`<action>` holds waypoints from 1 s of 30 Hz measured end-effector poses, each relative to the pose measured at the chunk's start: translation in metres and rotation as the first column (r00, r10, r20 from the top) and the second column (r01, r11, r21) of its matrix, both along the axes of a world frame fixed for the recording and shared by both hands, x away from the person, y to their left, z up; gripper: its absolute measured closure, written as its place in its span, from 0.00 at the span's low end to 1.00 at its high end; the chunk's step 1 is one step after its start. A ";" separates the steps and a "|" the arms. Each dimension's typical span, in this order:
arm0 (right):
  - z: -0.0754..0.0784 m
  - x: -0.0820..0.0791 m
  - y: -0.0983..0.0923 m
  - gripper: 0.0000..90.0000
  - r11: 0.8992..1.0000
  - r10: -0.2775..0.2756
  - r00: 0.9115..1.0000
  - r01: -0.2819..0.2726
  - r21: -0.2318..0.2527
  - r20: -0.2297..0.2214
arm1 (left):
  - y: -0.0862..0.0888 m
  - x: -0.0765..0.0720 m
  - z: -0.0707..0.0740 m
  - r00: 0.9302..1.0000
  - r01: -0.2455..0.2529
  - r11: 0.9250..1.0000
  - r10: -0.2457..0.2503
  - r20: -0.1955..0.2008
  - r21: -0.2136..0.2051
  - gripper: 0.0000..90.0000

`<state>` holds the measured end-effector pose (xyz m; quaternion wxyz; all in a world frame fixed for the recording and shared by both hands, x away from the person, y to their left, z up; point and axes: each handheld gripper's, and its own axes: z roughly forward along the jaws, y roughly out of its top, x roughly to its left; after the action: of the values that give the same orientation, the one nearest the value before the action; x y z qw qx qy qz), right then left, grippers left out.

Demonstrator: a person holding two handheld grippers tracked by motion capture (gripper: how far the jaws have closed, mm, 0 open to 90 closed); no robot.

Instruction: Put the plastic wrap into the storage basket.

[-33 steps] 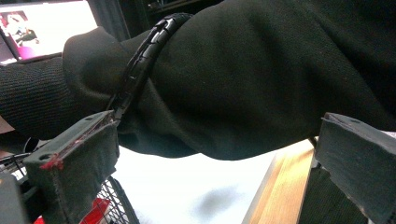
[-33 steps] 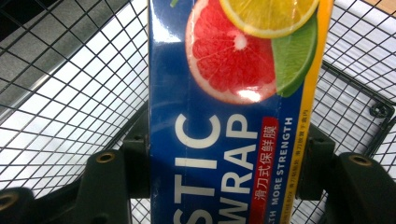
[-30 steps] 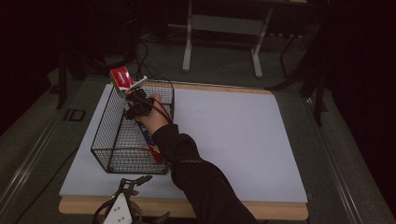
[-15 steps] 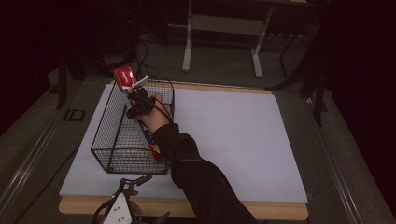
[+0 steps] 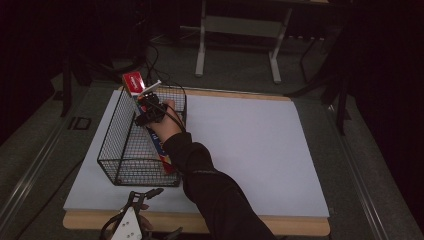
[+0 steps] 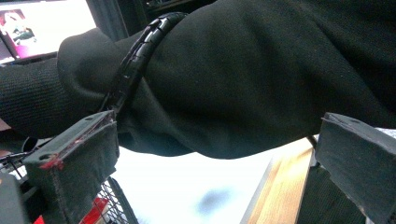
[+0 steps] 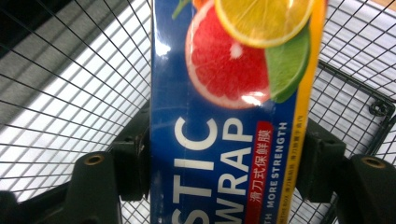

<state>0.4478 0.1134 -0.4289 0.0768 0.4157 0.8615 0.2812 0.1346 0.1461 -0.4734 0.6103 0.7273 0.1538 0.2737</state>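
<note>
My right claw (image 5: pixel 145 104) sits inside the wire basket (image 5: pixel 111 140) at its far end, with the plastic wrap box (image 7: pixel 229 126) between its jaws. The jaws have just been opening; in the right gripper view they flank the box closely, and I can't tell if the pads still touch it. I read the grip as let go, or nearly. The box lies lengthwise along the basket's right wall, its far end propped up against the far rim. A small red box (image 5: pixel 133 82) perches on that far rim, just beside my claw.

My left claw (image 5: pixel 141 196) waits at the near edge of the surface (image 5: pixel 260 145), jaws apart and holding nothing, with my right sleeve (image 6: pixel 261 79) in front of it.

To release well: open fully before pulling out so the pads don't drag the wrap box back. Lift straight up and toward me, clear of the wire and the cable. Don't knock the red box off the rim.
</note>
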 end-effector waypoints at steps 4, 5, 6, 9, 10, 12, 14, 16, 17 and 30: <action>0.004 -0.001 -0.003 0.32 1.000 0.015 1.000 -0.015 0.006 0.012 | 0.000 0.000 0.000 1.000 0.000 1.000 0.000 -0.001 0.003 0.00; 0.004 -0.001 -0.003 0.29 1.000 0.021 1.000 -0.021 0.000 0.012 | 0.000 0.000 0.000 1.000 0.000 1.000 0.000 -0.001 0.003 0.00; 0.004 -0.002 -0.004 0.23 1.000 0.031 0.999 -0.031 0.003 0.017 | 0.000 0.000 0.000 1.000 0.000 1.000 0.000 -0.001 0.004 0.00; 0.004 -0.004 -0.007 0.16 0.997 0.068 0.998 -0.068 0.023 0.019 | 0.000 0.000 0.000 1.000 -0.001 1.000 0.001 0.000 0.004 0.00; 0.005 -0.004 -0.009 0.15 0.997 0.073 0.997 -0.073 0.025 0.021 | 0.000 0.000 -0.001 1.000 -0.001 1.000 0.001 0.000 0.005 0.00; 0.007 -0.006 -0.012 0.14 0.996 0.087 0.996 -0.088 0.027 0.023 | 0.000 0.000 -0.001 1.000 -0.002 1.000 0.002 -0.001 0.008 0.00; 0.010 -0.008 -0.016 0.14 0.994 0.112 0.993 -0.112 0.017 0.034 | 0.000 0.000 -0.001 1.000 -0.003 1.000 0.003 -0.003 0.007 0.00; 0.014 -0.010 -0.021 0.14 0.993 0.110 0.993 -0.111 0.035 0.034 | 0.000 0.000 -0.001 1.000 -0.004 1.000 0.004 -0.004 0.008 0.00; 0.017 -0.011 -0.025 0.14 0.993 0.111 0.993 -0.112 0.045 0.037 | 0.000 0.000 -0.001 1.000 -0.005 1.000 0.005 -0.005 0.008 0.00; 0.040 -0.029 -0.073 0.15 0.989 0.106 0.992 -0.112 0.100 0.063 | 0.000 0.000 -0.003 1.000 -0.012 1.000 0.012 -0.008 0.022 0.00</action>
<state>0.4185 0.0405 -0.3893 0.0643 0.3631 0.8647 0.3411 0.1346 0.1460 -0.4762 0.5998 0.7342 0.1575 0.2763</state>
